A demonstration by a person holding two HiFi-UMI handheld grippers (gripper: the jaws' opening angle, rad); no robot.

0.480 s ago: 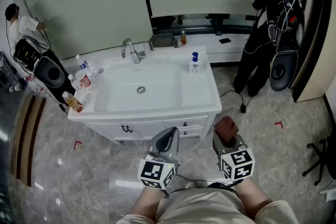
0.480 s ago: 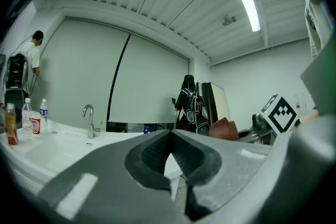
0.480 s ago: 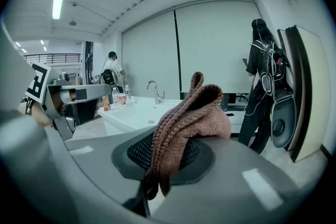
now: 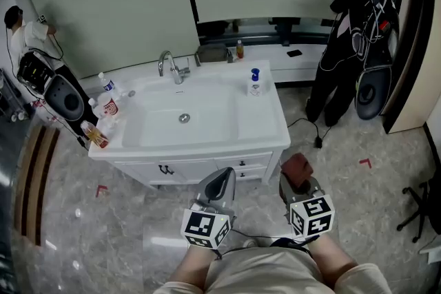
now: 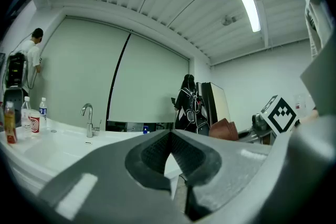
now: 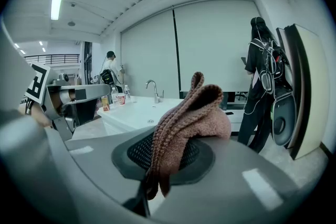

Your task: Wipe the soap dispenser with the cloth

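Head view: the soap dispenser (image 4: 255,82) is seen standing upright, its long axis vertical, on the far right corner of the white bench (image 4: 279,135), to the right of the basin (image 4: 182,117) and of the tap (image 4: 171,65). Both tongs are held low on the near side, short of the bench's near edge and well apart from the dispenser.

The right tongs (image 4: 298,174) are closed on the cloth (image 4: 297,166). In the right gripper view the brown knitted cloth (image 6: 191,120) is pinched between the jaws and folded up over their tips. The left tongs (image 4: 220,181) are shut on nothing; in the left gripper view their jaws meet at the tips with only a hollow behind them.

From the right tongs the dispenser lies far ahead and slightly to the left. From the left tongs it lies far ahead and to the right. The right tongs, with the cloth, are judged the nearer pair, so a forward reach over the bench's near right edge is called for. No wiping has yet been done. The left tongs could be brought in to steady the upright bottle.
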